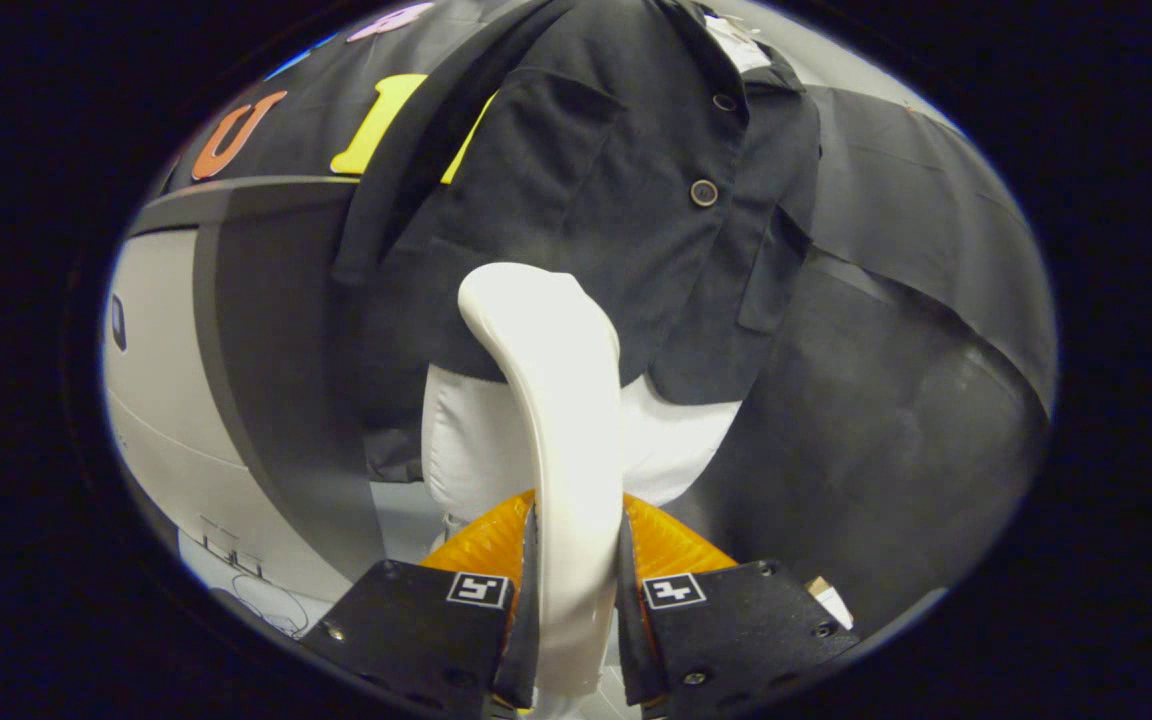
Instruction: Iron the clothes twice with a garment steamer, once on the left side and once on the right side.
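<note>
Steamer (556, 400), white, long axis running straight ahead from the gripper (576, 590), both fingers pinching its handle. Head curves up to the lower hem of the black jacket (596, 200), which hangs buttoned on a white mannequin (456, 450) directly ahead. Head sits at the panel left of the button line; cloth extends upward, offering room for an upward stroke. Right panel lies beyond the buttons.

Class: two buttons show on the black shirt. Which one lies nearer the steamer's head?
The lower button; the upper button sits farther up the shirt, away from the white steamer.
</note>
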Available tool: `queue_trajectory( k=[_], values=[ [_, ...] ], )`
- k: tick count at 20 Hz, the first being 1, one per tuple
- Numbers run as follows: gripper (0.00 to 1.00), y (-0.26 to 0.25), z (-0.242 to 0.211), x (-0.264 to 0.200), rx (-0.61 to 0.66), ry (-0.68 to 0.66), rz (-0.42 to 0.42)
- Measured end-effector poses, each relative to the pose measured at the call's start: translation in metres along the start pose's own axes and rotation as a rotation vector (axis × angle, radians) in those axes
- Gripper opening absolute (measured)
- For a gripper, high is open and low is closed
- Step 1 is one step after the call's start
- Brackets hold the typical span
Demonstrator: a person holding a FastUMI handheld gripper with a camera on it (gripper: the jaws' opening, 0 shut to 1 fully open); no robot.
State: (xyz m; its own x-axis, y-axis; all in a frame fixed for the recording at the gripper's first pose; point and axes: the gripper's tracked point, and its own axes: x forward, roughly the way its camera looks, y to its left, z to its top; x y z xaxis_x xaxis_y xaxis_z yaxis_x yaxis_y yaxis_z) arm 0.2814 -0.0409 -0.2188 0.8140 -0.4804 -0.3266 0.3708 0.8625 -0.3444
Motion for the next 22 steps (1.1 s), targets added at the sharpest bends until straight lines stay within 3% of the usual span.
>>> queue_trajectory(
  k=[5,11,18,22],
  values=[
    [0.36,0.008,-0.019,0.002,0.028,0.065,0.006],
    [0.36,-0.012,0.014,-0.041,0.129,-0.004,-0.002],
    [0.36,-0.129,0.128,-0.111,0.294,-0.214,-0.131],
    [0.36,-0.195,0.201,-0.123,0.341,-0.346,-0.185]
  ],
)
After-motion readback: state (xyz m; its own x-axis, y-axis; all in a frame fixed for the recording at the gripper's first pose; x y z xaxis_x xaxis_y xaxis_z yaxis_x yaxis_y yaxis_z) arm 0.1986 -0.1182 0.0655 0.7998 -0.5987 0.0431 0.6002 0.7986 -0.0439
